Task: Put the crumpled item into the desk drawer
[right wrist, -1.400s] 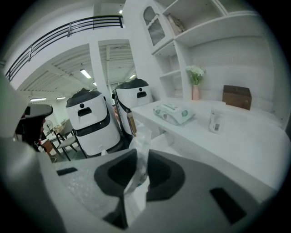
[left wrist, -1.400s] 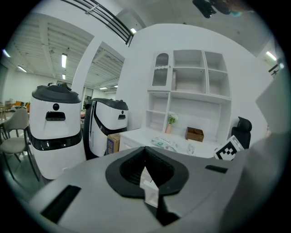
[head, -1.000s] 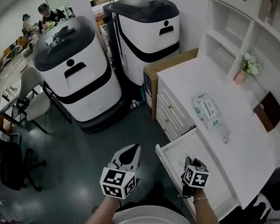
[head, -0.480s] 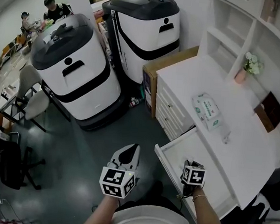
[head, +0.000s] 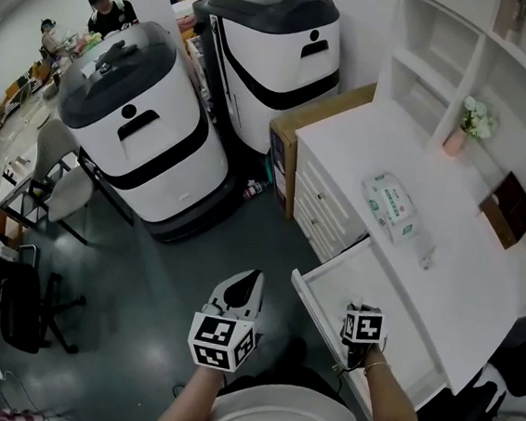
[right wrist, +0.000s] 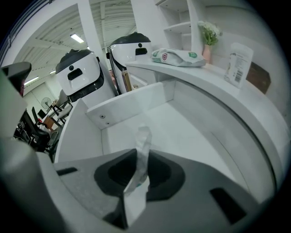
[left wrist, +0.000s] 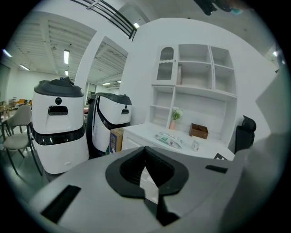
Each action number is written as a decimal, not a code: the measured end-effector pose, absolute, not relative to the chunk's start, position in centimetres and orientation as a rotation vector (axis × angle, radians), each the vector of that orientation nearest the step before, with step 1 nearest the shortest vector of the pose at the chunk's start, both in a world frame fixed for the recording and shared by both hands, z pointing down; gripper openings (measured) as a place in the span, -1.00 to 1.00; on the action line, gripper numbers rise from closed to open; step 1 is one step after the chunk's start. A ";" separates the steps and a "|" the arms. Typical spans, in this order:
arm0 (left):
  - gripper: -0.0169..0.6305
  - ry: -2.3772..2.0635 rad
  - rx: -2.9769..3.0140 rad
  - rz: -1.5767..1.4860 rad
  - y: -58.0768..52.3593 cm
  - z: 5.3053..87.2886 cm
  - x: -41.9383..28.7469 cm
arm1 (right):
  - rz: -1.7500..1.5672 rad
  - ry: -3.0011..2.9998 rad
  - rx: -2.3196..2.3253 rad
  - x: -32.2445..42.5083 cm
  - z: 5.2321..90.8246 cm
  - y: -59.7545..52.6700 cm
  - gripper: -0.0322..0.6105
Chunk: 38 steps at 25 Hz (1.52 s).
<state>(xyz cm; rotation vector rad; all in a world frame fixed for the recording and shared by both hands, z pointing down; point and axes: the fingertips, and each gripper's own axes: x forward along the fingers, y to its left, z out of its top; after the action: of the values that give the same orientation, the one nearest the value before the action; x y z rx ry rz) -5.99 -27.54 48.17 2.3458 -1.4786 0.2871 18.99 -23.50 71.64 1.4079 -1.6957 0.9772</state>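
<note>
The crumpled item (right wrist: 142, 150) is a thin, whitish, see-through scrap. It stands up between the jaws of my right gripper (right wrist: 138, 160), which is shut on it. That gripper (head: 361, 320) points steeply down over the open white desk drawer (head: 349, 279), near its front left corner. In the right gripper view the bare drawer floor (right wrist: 182, 132) lies just below the scrap. My left gripper (head: 247, 287) hangs left of the drawer over the dark floor. Its jaws (left wrist: 146, 175) are together with nothing held.
On the white desk top (head: 480, 274) lie a tissue pack (head: 389, 207), a small bottle (head: 424, 259), a pink vase (head: 458, 137) and a brown box (head: 508, 207). Two big white-and-black machines (head: 145, 136) (head: 274, 57) and a cardboard box (head: 315, 117) stand left of the desk.
My right gripper has sunk a little toward the drawer with the scrap still in it. The left gripper has stayed put.
</note>
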 end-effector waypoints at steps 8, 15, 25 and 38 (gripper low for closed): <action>-0.97 -1.472 2.340 0.299 -27.6 48.5 -6.0 | 0.982 -1.691 1.372 18.8 72.2 -23.3 -0.73; -0.97 -1.470 2.338 0.303 -27.6 48.6 -6.2 | 0.960 -1.688 1.368 19.0 72.4 -23.3 -0.73; -0.97 -1.466 2.337 0.304 -27.3 48.8 -6.3 | 0.954 -1.662 1.393 19.5 72.3 -23.1 -0.63; -0.97 -1.437 2.364 0.303 -26.6 48.8 -5.7 | 0.951 -1.625 1.509 21.7 71.2 -22.4 -0.52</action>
<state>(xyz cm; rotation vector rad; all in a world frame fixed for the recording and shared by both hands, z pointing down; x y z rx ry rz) -5.73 -26.63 48.78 2.3637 -1.4369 0.3026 21.69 -22.39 71.19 1.5091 -1.6246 0.9512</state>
